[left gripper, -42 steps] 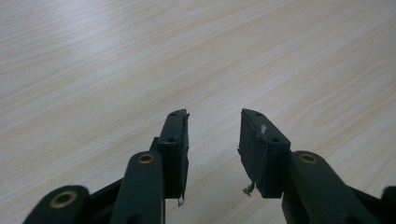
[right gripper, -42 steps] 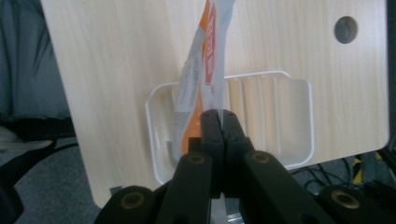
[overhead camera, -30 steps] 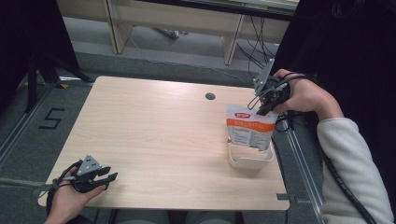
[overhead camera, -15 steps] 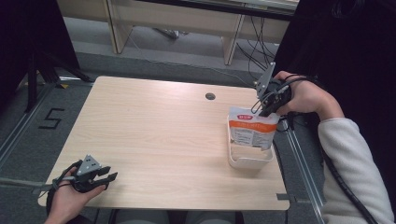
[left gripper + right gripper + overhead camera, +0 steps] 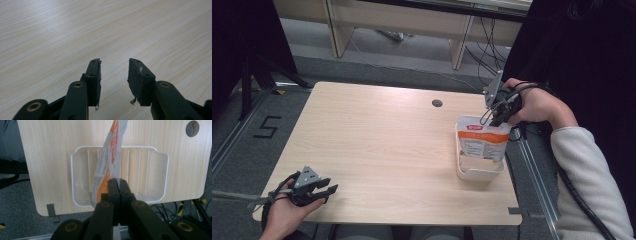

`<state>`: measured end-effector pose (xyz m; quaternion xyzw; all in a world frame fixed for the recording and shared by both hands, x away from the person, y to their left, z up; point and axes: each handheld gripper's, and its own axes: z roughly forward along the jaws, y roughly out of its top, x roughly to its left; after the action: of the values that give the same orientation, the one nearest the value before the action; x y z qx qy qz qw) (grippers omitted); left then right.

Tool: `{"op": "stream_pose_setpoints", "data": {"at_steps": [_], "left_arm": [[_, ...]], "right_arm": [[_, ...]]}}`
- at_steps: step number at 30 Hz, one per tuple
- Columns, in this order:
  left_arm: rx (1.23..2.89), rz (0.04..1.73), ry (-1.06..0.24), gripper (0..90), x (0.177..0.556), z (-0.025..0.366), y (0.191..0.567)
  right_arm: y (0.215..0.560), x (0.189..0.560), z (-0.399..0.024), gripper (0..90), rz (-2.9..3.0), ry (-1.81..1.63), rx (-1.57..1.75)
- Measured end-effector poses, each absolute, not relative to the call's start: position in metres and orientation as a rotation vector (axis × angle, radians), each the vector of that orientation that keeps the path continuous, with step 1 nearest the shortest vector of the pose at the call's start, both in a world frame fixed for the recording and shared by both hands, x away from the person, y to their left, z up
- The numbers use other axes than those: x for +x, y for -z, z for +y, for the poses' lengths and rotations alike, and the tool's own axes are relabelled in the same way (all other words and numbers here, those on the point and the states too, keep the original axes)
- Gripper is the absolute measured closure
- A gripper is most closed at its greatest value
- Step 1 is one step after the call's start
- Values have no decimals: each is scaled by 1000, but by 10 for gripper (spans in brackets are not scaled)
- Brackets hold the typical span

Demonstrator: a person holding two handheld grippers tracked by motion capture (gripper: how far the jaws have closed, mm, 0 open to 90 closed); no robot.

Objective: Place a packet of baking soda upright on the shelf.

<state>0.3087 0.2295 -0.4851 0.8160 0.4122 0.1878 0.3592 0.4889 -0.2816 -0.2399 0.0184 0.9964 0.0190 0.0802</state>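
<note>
Right gripper (image 5: 498, 111) at about 2 o'clock on the table (image 5: 377, 145), jaws clamped on the top edge of the pouch (image 5: 482, 141). Pouch hangs upright with its bottom inside the white ribbed tray (image 5: 477, 172), which sits near the table's right edge at 3 o'clock.

Risks, my guess: grip is only on a thin strip of the seal, so the pouch could slip out. A limp pouch could also catch on a rib or flop over the tray wall if lowered crooked. The tray looks light and may scoot toward the edge if nudged.

Pouch: flat, flexible, orange and white, printed text, slightly curved.

Left gripper (image 5: 307, 187) at 7 o'clock, jaws moderately apart, empty, resting low over bare wood.
</note>
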Motion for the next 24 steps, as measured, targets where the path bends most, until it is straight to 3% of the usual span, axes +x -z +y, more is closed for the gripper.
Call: {"op": "stream_pose_setpoints", "data": {"at_steps": [24], "left_arm": [[2130,1020,-511,615,311,231,484]], "right_arm": [[250,494,-276,900,2948,8,50]]}}
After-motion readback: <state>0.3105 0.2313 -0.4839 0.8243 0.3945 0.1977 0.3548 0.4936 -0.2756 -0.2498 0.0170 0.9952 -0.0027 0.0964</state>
